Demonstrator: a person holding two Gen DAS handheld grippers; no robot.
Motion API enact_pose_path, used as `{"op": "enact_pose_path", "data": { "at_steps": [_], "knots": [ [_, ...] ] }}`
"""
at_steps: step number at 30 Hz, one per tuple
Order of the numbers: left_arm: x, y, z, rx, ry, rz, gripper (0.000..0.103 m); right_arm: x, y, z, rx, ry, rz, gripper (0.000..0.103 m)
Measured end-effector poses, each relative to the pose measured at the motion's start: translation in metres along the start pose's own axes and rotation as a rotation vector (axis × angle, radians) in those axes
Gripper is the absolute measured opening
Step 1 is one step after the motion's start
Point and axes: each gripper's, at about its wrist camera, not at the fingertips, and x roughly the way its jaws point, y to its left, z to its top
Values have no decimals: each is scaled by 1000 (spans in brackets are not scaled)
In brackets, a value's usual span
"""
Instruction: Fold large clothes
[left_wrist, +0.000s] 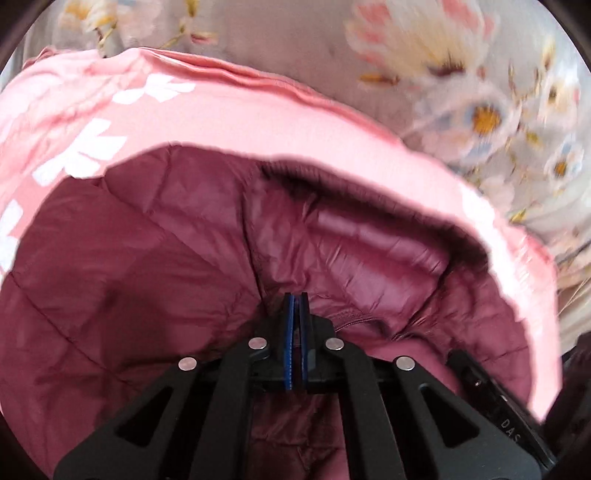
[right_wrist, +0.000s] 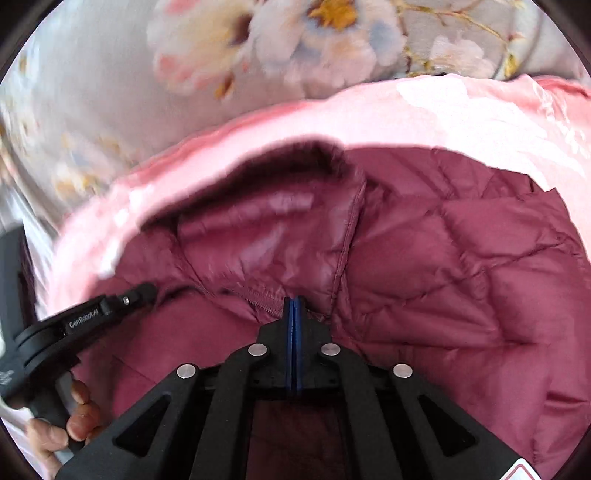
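Maroon quilted jacket (left_wrist: 147, 266) on pink cloth (left_wrist: 258, 122), left tool (left_wrist: 295, 306) and right tool (right_wrist: 292, 308) both pinched closed on its fabric

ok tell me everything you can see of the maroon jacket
The maroon jacket is a quilted puffer of shiny, crinkled fabric with diamond stitching and a zip. It lies bunched on a pink blanket over a flowered sheet. The left gripper and right gripper are both shut on its fabric near the zip.
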Motion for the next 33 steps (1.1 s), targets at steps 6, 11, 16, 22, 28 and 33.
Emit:
{"op": "enact_pose_path", "data": {
  "at_steps": [6,11,16,22,28,33],
  "knots": [
    [-24,7,47,-144,-87,-106,42,7,-30,44,298,-74,250,29],
    [2,18,70,-296,-52,-144,60,37,-48,55,477,-78,309,37],
    [39,43,71,-430,34,-121,52,56,-59,56,558,-55,300,21],
    [43,37,60,-313,83,-69,7,54,-41,43,292,6,103,3],
    [51,22,53,-211,76,30,7,72,-20,31,69,39,-103,1],
    [52,7,43,-103,11,90,7,80,-7,21,-49,30,-214,0]
  ]
}}
